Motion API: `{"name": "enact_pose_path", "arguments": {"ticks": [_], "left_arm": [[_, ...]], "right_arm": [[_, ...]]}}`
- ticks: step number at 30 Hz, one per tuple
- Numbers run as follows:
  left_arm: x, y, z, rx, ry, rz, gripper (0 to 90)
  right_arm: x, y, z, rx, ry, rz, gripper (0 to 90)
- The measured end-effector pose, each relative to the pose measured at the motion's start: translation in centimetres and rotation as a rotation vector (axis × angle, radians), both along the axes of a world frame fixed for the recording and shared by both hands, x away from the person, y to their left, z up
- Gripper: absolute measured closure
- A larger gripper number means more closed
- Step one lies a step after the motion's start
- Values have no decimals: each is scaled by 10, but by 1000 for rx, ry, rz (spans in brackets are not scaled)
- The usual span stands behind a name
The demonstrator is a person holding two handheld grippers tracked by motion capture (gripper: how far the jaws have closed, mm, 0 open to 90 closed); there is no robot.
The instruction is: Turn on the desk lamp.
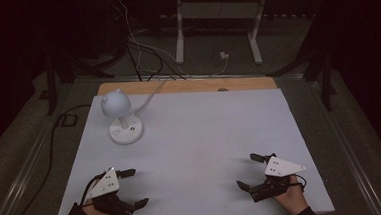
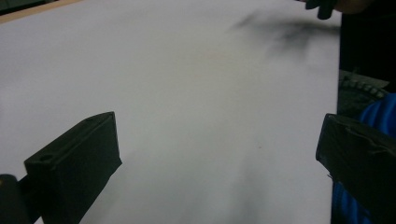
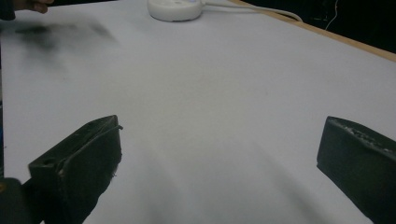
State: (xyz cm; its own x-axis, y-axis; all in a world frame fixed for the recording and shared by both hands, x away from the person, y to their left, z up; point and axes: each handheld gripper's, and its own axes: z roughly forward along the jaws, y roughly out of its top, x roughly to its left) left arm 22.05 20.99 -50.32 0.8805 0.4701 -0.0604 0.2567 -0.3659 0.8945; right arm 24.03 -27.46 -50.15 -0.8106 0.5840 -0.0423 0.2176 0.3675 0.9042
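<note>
1. A small white desk lamp [image 1: 122, 119] is standing upright on the white table sheet [image 1: 200, 137], in the far left part of it. Its round head is sitting above a short neck and a flat round base. In the right gripper view, the base [image 3: 175, 8] is showing at the top edge.
2. A white cord [image 1: 150, 96] is running from the lamp toward the far edge of the table, where a strip of bare wood [image 1: 187, 85] is showing behind the sheet.
3. The left gripper [image 1: 133, 187] is resting on the near side of the sheet, well apart from the lamp and roughly in line with it. A hand [image 1: 95, 209] is holding it from behind. Its jaws are spreading wide, and nothing is between them.
4. In the left gripper view, the two black jaws are standing far apart, with only bare sheet between them. Something blue [image 2: 373, 140] is lying behind the right-hand jaw; I cannot tell what it is, because the picture is dark there.
5. The right gripper [image 1: 246, 171] is lying at the near right, far across the sheet from the lamp. Its jaws are also gaping wide and are holding nothing.
6. Beyond the table, past the lamp, dark cables [image 1: 140, 60] are lying on the floor, and a pale metal stand [image 1: 218, 15] is standing there.
</note>
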Motion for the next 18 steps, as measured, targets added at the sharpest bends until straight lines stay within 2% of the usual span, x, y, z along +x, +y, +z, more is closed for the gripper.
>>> {"name": "enact_pose_path", "arguments": {"ticks": [7,14,18], "left_arm": [[-2,-3,2,10,-9,-14,3],[-6,-14,9,35,-3,-64,3],[-8,-18,16,25,-18,-73,3]], "right_arm": [[-2,-1,3,24,-11,-1,0],[-3,0,4,20,-13,-2,0],[-4,0,5,21,-16,-5,0]]}}
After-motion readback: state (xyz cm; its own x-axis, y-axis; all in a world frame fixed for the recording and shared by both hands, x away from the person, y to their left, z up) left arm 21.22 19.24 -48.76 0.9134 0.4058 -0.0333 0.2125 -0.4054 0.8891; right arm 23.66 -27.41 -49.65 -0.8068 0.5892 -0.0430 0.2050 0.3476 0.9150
